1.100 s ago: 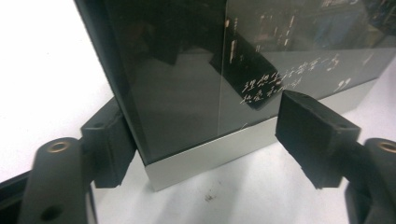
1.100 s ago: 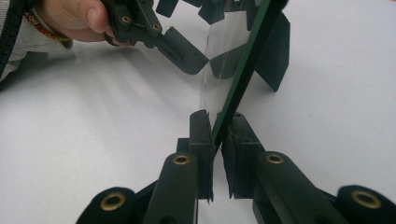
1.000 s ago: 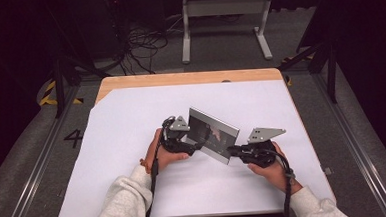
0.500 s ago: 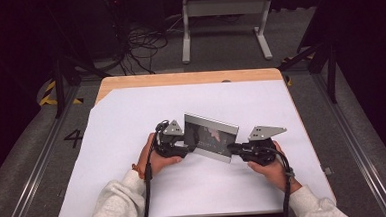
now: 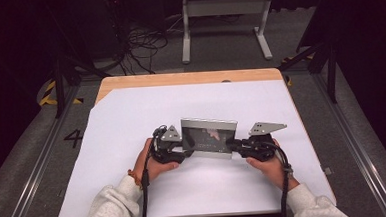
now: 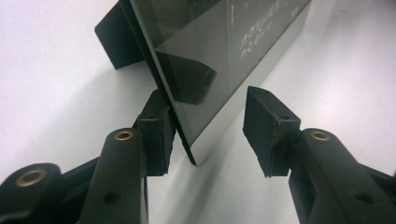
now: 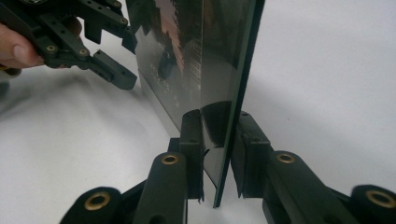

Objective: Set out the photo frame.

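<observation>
Left gripper (image 6: 210, 133) loosely astride glass panel (image 6: 205, 56)

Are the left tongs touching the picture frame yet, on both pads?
Apart on one side. The left gripper view shows one pad beside the picture frame, the other pad clearly off it.

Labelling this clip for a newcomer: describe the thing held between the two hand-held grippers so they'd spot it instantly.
On the white sheet covering the wooden table, look near the front edge, between the person's two hands. There a dark, glossy rectangular glass-fronted photo frame with a silver rim stands upright on its long edge. It is the one flat reflective panel there, with a black hand-held gripper at each end.
</observation>
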Motion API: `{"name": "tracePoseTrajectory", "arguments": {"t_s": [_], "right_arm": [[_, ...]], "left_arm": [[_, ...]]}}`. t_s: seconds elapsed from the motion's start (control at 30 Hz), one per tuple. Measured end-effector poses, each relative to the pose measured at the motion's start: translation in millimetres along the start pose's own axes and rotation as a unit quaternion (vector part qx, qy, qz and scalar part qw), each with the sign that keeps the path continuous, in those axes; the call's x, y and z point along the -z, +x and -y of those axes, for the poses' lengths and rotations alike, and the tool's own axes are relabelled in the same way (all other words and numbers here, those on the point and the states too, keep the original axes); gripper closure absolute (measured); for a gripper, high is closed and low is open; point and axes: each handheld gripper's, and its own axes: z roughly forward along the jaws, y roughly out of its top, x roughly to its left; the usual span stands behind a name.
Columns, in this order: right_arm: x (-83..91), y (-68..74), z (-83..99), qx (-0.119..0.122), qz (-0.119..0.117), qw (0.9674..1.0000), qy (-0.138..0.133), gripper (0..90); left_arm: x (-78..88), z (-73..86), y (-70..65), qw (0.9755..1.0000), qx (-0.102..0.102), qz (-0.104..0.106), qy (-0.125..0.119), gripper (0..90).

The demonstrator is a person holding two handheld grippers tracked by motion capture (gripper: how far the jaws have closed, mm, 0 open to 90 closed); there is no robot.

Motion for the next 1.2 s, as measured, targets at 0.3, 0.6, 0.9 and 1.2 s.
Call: {"name": "tracePoseTrajectory", "arguments": {"t_s": [0.3,0.6,0.9,1.2], "right_arm": [[-3.3,-2.9,-0.8,-0.01,0.0,0.9999,-0.006,73.6],[-4.2,-0.3,-0.5,0.007,0.015,0.9999,-0.002,70.3],[2.4,5.5,-3.0,0.05,0.049,0.9976,-0.002,73.2],[2.3,5.0,-2.9,0.051,0.05,0.9975,-0.005,75.6]], "left_arm": [[2.1,2.4,-4.8,0.9999,-0.004,-0.008,0.005,53.9],[5.1,3.9,-7.2,0.9999,-0.01,-0.008,-0.005,45.4],[15.6,7.7,-8.5,0.9996,-0.016,-0.015,-0.018,48.2],[17.7,8.9,-9.9,0.9995,-0.017,-0.022,-0.016,56.6]]}}
